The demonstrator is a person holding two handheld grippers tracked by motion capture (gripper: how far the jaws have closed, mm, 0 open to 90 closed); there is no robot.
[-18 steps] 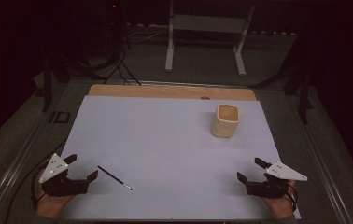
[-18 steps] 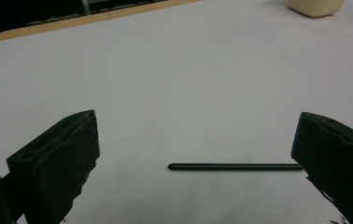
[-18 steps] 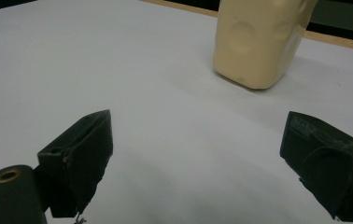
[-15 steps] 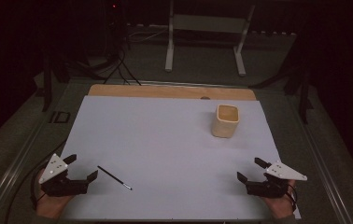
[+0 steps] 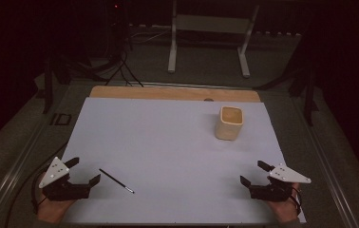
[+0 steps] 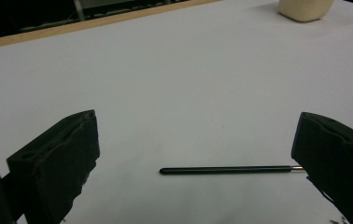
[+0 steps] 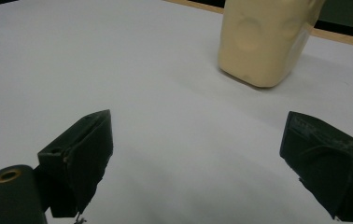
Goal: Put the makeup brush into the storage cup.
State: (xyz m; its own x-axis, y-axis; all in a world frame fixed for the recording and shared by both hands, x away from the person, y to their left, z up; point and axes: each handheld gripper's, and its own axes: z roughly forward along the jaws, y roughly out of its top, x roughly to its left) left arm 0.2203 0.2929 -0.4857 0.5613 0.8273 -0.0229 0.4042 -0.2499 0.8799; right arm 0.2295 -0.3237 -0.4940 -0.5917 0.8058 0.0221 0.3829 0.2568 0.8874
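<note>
Just beyond the left tongs (image 5: 83, 172), a thin black stylus (image 5: 116, 181) lay flat on the white worktop (image 5: 168, 142), its length running crosswise ahead of the widely parted jaws, which held nothing. The right tongs (image 5: 253, 173) likewise stood wide open and empty, with a cream cup (image 5: 229, 122) upright well ahead of them, far from the stylus.

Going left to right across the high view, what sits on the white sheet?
Left gripper → thin black stick → cream cup → right gripper. Both grippers rest near the sheet's front edge with fingers apart, holding nothing.
</note>
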